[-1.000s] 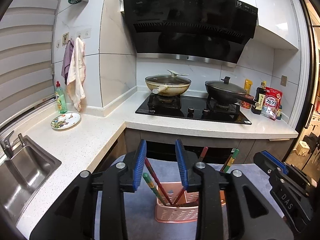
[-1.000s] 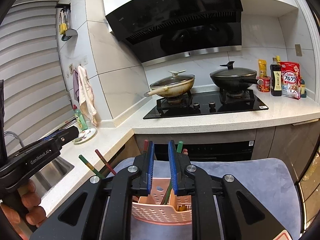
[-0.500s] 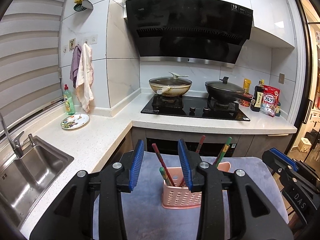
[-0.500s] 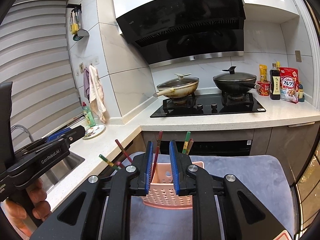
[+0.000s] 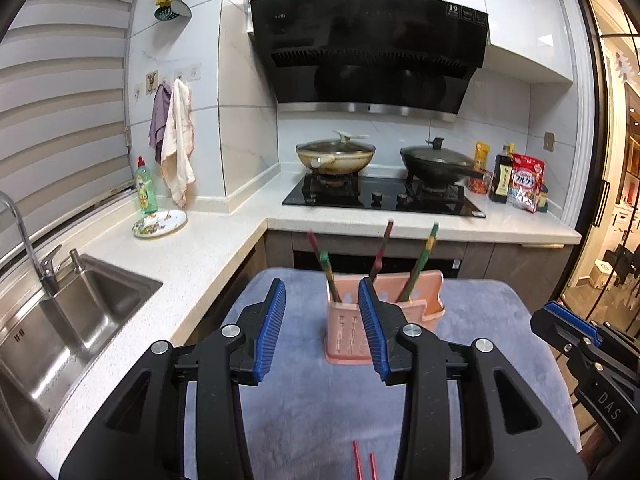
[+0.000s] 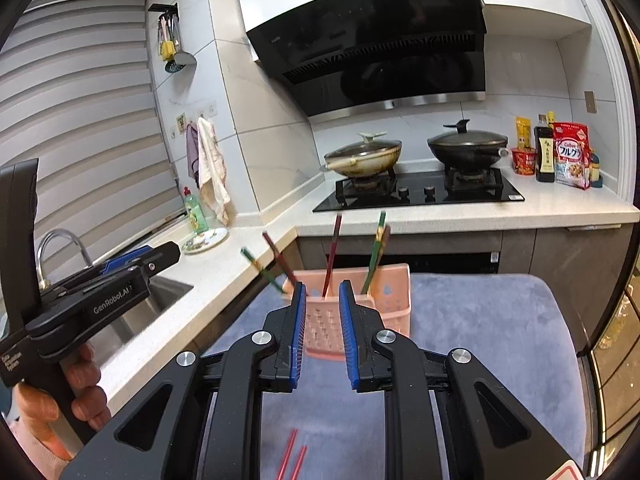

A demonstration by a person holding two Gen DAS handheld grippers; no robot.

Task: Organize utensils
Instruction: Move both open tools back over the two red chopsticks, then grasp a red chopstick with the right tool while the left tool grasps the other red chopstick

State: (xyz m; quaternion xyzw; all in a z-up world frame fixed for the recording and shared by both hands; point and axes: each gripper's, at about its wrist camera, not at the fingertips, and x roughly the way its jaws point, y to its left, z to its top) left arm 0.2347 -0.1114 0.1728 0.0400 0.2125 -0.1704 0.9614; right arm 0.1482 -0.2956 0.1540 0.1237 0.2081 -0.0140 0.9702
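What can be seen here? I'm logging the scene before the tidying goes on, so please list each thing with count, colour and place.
Utensil holder: one, pink, on the grey mat.
Chopsticks in holder: several, red and green, leaning upright.
Loose chopsticks: two, red, flat on the mat's near edge.
Woks: two, cream and black, lidded, on the hob.
Range hood: one, black, above the hob.
Plate: one, patterned, on the white counter.
Soap bottle: one, green, behind the plate.
Sink: one, steel, at left.
Towels: two, purple and cream, hung on the wall.
Left gripper: black, blue pads, open.
Right gripper: same, open.
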